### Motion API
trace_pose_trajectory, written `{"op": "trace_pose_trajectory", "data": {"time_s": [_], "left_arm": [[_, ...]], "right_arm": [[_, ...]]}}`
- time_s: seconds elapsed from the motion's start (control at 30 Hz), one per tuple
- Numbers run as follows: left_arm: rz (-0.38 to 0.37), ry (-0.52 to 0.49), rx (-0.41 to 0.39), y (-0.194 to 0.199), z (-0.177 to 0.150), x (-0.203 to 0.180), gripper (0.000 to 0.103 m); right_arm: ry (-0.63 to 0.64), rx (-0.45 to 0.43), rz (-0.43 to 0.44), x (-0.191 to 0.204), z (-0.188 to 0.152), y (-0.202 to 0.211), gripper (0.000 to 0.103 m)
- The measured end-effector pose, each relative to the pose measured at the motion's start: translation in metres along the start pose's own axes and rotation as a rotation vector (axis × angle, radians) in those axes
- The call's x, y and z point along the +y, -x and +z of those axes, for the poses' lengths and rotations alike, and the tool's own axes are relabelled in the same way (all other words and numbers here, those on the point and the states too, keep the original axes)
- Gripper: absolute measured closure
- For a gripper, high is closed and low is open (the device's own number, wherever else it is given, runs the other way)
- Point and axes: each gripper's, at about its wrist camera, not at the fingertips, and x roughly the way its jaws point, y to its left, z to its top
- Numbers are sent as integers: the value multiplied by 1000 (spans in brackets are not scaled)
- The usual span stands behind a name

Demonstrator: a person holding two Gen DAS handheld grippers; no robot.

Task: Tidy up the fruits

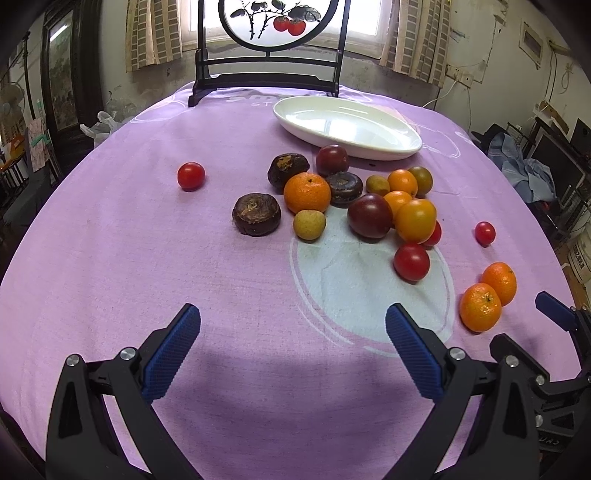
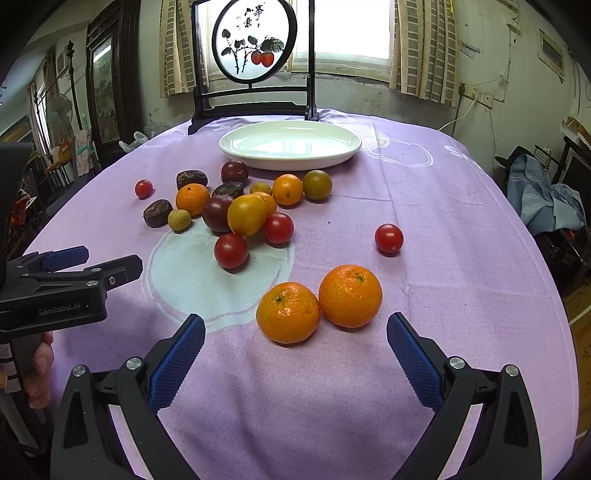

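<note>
A lilac cloth (image 2: 424, 206) covers the counter. At its far edge stands a dark wooden screen (image 2: 254, 40) painted with persimmons, before a bright window (image 2: 351, 29) with checked curtains (image 2: 424, 48). A dark cabinet (image 2: 107, 85) stands left.

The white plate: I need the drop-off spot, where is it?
The white plate sits empty at the table's far side, before the painted screen, just beyond the fruit cluster.

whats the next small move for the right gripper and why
Probably ease the right gripper forward around the nearer mandarin. Its jaws are open and empty, that fruit lies just ahead between the fingers, and the white plate is still empty.
</note>
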Motion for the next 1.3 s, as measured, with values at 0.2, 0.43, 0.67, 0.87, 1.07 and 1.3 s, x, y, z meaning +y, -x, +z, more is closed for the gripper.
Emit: {"op": "trace_pose_trajectory", "data": {"time_s": [0.2, 0.43, 0.67, 0.87, 1.07, 1.3], "left_arm": [[1, -1, 6, -1, 0, -1, 5], [1, -1, 6, -1, -1, -1, 5], [0, 0, 5, -1, 0, 0, 5], [0, 0, 4, 0, -1, 0, 5], [-1, 0, 4, 0, -1, 0, 5], [-1, 1, 5, 0, -1, 0, 5]], "right_arm": [[0, 0, 1, 1, 0, 0, 4], [2, 6, 2, 3, 0, -1, 4], [2, 6, 3, 3, -1, -1, 4], [2, 7, 2, 3, -1, -1, 4], [2, 6, 3, 3, -1, -1, 4], [1, 7, 4, 3, -1, 0, 4]]}}
